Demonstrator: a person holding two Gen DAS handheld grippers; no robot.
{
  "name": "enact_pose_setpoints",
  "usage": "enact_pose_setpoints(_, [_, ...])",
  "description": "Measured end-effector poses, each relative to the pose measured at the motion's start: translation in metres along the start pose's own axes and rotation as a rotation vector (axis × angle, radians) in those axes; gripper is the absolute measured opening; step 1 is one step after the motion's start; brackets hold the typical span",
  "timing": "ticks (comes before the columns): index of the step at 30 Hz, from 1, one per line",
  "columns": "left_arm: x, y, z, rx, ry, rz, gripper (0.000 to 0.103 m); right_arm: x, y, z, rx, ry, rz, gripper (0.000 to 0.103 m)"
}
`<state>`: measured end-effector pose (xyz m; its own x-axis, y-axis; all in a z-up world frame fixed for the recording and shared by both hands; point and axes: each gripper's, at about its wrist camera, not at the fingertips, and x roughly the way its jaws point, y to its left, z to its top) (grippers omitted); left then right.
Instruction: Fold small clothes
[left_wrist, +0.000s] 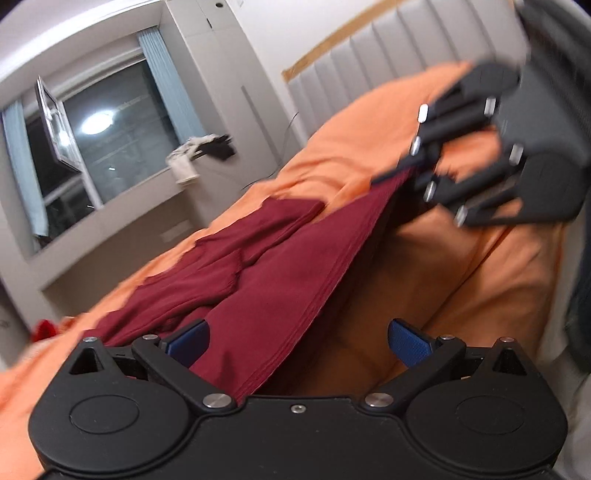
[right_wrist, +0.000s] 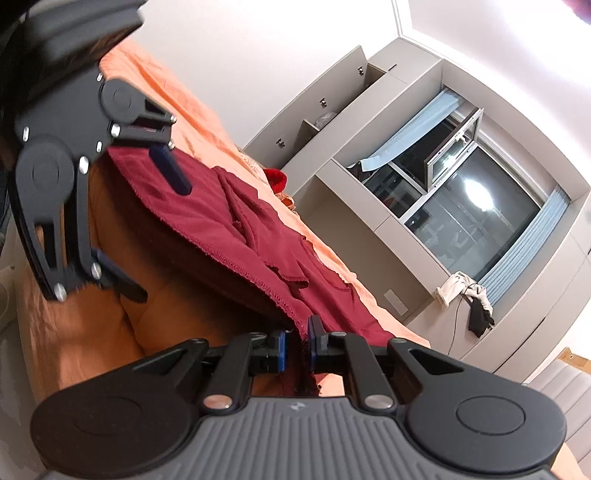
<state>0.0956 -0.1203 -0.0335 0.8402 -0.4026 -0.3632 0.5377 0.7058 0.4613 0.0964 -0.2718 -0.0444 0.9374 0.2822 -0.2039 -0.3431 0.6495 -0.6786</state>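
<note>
A maroon garment (left_wrist: 258, 266) (right_wrist: 258, 229) lies spread on the orange bedsheet (left_wrist: 461, 277) (right_wrist: 92, 332), with its near hem lifted off the bed. My right gripper (right_wrist: 297, 343) (left_wrist: 404, 170) is shut on one corner of that hem and holds it up. My left gripper (left_wrist: 298, 341) (right_wrist: 162, 240) stands wide open at the other end of the hem. The stitched edge runs between its blue pads (left_wrist: 188, 341), one above the cloth and one below, and neither presses on it.
A grey padded headboard (left_wrist: 369, 48) runs along the bed's far side. A window (left_wrist: 110, 125) (right_wrist: 472, 210) and grey cabinets (right_wrist: 332, 110) fill the wall beyond. A red item (right_wrist: 277, 179) lies at the bed's end. White and black cloths (right_wrist: 461, 291) hang off the sill.
</note>
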Motion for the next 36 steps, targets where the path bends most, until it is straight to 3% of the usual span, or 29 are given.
enact_pose_setpoints(8, [0.007, -0.005, -0.004, 0.048, 0.024, 0.099, 0.102, -0.010, -0.005, 0.006, 0.055, -0.016, 0.002, 0.012])
enact_pose_setpoints(20, [-0.021, 0.018, 0.003, -0.076, -0.074, 0.270, 0.100, -0.022, -0.005, 0.001, 0.047, -0.012, -0.014, 0.022])
enact_pose_setpoints(21, [-0.025, 0.019, 0.004, -0.083, -0.079, 0.278, 0.100, -0.022, -0.002, 0.001, 0.037, -0.007, -0.012, 0.024])
enact_pose_setpoints(23, [-0.030, 0.019, 0.004, -0.096, -0.085, 0.292, 0.100, -0.021, 0.005, -0.001, 0.000, 0.015, -0.012, 0.046])
enact_pose_setpoints(28, [-0.031, 0.021, 0.004, -0.113, -0.077, 0.313, 0.100, -0.010, 0.023, -0.007, -0.105, 0.079, -0.005, 0.053])
enact_pose_setpoints(30, [-0.032, 0.021, 0.004, -0.117, -0.076, 0.314, 0.100, -0.007, 0.027, -0.010, -0.132, 0.094, -0.007, 0.052])
enact_pose_setpoints(31, [-0.032, 0.021, 0.005, -0.118, -0.075, 0.315, 0.100, -0.007, 0.028, -0.010, -0.135, 0.096, -0.013, 0.044])
enact_pose_setpoints(32, [-0.032, 0.021, 0.005, -0.117, -0.074, 0.315, 0.100, -0.006, 0.027, -0.010, -0.129, 0.092, -0.019, 0.026])
enact_pose_setpoints(34, [-0.033, 0.020, 0.004, -0.113, -0.071, 0.315, 0.100, -0.009, 0.022, -0.007, -0.097, 0.068, -0.047, 0.013])
enact_pose_setpoints(36, [-0.032, 0.019, 0.004, -0.104, -0.063, 0.313, 0.100, -0.013, 0.015, -0.004, -0.057, 0.039, -0.078, 0.013])
